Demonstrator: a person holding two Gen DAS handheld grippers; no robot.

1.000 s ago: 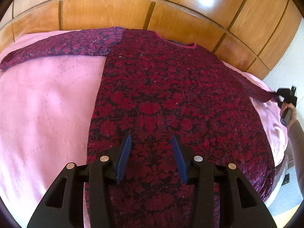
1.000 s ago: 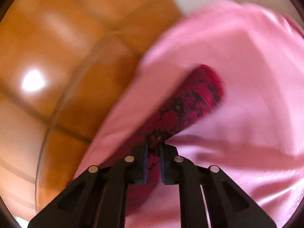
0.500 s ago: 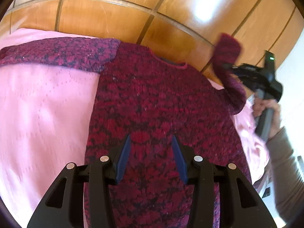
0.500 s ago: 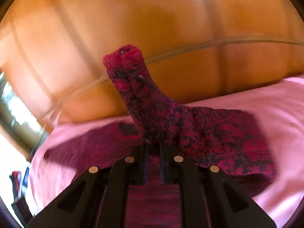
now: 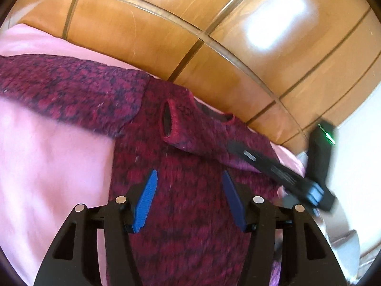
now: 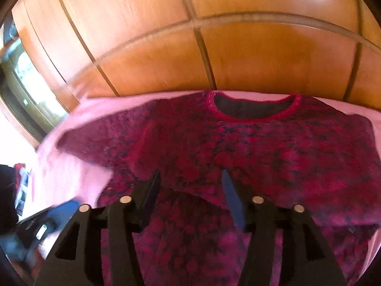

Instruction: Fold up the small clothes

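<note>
Sweater point(image 6: 250, 147), crimson-and-black knit, lies flat with one sleeve point(image 5: 204, 133) folded across; both tongs stand apart, just opened.

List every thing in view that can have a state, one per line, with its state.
Dark red patterned knit sweater: lying flat on the pink bedspread, neck hole toward the wooden panelling.
Right sleeve: folded across the chest, cuff open.
Left sleeve: stretched out sideways, unfolded.
Left tongs: open, just widened, nothing between them.
Right tongs: open, just released, nothing between them.
</note>
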